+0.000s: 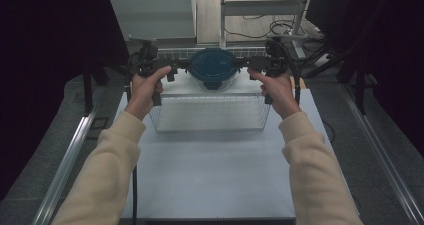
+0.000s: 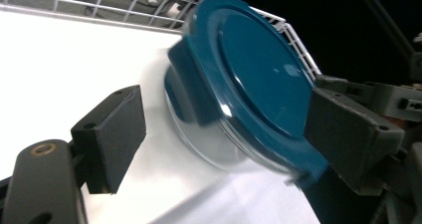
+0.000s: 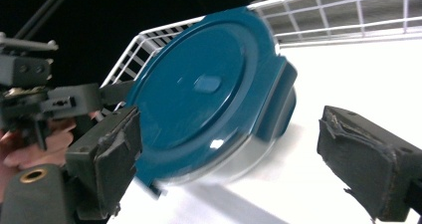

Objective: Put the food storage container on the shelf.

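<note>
Both my arms reach forward over the white table (image 1: 215, 175), one claw on each side of a round box with a blue lid (image 1: 214, 65). My left claw (image 2: 224, 144) is wide open, and so is my right claw (image 3: 229, 159); the box sits between their jaws, inside a wire basket (image 1: 210, 116). That lid looks hard, smooth and slippery, and the clear bowl (image 2: 204, 147) under it looks light. I think the lid's side flaps are the best places to grab.
</note>
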`<state>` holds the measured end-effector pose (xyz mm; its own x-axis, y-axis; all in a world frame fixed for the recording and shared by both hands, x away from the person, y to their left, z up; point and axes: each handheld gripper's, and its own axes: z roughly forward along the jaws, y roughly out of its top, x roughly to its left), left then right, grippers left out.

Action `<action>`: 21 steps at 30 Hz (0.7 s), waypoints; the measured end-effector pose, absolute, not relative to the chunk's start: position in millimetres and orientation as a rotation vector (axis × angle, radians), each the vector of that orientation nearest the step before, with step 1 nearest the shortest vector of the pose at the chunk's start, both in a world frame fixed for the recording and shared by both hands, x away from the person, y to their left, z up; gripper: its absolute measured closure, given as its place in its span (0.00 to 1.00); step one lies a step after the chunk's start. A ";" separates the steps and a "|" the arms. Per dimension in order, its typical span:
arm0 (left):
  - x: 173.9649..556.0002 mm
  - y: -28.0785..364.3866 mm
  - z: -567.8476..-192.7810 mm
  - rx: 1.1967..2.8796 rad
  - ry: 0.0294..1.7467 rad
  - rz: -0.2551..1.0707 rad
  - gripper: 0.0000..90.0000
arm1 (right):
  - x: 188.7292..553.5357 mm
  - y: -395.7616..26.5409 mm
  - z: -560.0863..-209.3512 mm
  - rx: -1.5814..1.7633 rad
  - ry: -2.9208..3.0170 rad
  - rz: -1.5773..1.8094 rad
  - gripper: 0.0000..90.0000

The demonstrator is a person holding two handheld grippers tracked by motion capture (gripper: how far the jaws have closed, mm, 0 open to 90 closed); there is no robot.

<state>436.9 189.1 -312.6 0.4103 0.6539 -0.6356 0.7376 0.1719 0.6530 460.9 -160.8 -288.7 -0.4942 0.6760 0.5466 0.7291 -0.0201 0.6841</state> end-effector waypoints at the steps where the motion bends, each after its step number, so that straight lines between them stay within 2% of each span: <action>1: 432.2 190.5 -311.4 1.528 1.281 -0.086 0.18 | 457.6 -163.5 -288.2 -1.539 -2.164 -1.575 0.13; 7: 400.9 194.1 -311.5 1.560 1.206 -0.082 0.18 | 434.0 -175.0 -290.9 -1.453 -2.274 -1.572 0.15; 16: 348.9 194.9 -330.5 1.613 1.091 -0.127 0.19 | 389.2 -176.5 -305.8 -1.322 -2.391 -1.586 0.17; 21: 314.9 193.6 -351.3 1.659 1.049 -0.077 0.19 | 357.2 -178.0 -323.4 -1.257 -2.487 -1.614 0.18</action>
<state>314.9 193.6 -351.3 0.6035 0.5878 -0.5388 0.6601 0.0108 0.7511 357.2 -178.0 -323.4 -0.6928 0.6411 0.3301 0.5625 0.1941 0.8037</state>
